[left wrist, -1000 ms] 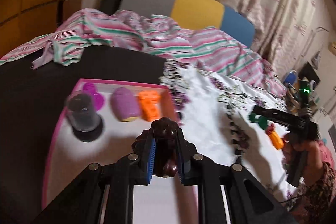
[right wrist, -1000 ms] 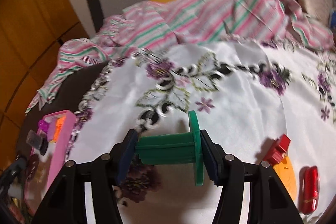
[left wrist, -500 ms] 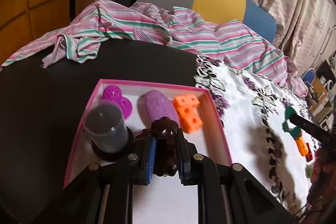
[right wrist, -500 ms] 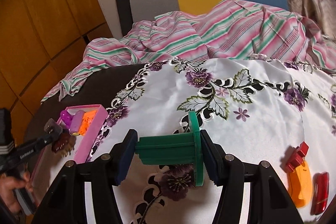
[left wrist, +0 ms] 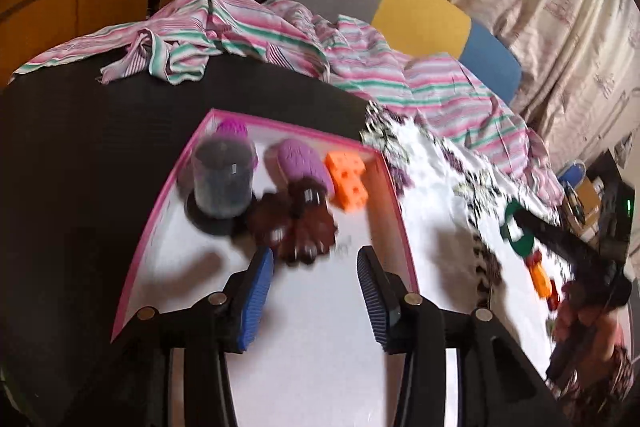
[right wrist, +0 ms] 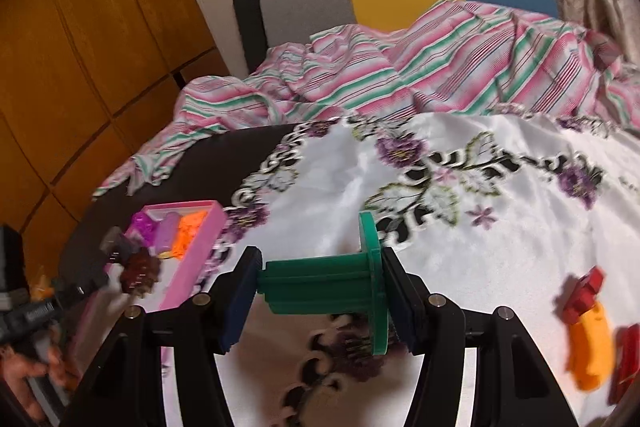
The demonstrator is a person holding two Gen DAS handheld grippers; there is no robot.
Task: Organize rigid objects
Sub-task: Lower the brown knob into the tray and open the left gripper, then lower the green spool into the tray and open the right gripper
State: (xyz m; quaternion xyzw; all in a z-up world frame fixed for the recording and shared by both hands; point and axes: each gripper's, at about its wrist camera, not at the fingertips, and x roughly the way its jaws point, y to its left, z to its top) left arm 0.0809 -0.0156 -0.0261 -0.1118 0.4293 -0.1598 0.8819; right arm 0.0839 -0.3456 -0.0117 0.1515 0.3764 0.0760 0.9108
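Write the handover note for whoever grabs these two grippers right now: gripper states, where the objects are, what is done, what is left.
Left gripper: jaws opening, nothing pressed between them; the dark brown knobbly toy sits just beyond the fingertips, blurred, over the pink-rimmed white tray.
Right gripper: shut on the green plastic spool, above the white floral tablecloth.
Done, in tray: dark lidded jar, purple ridged oval, orange holed block, magenta piece.
Left: tray the spool, then the orange toy and red pieces on the cloth.
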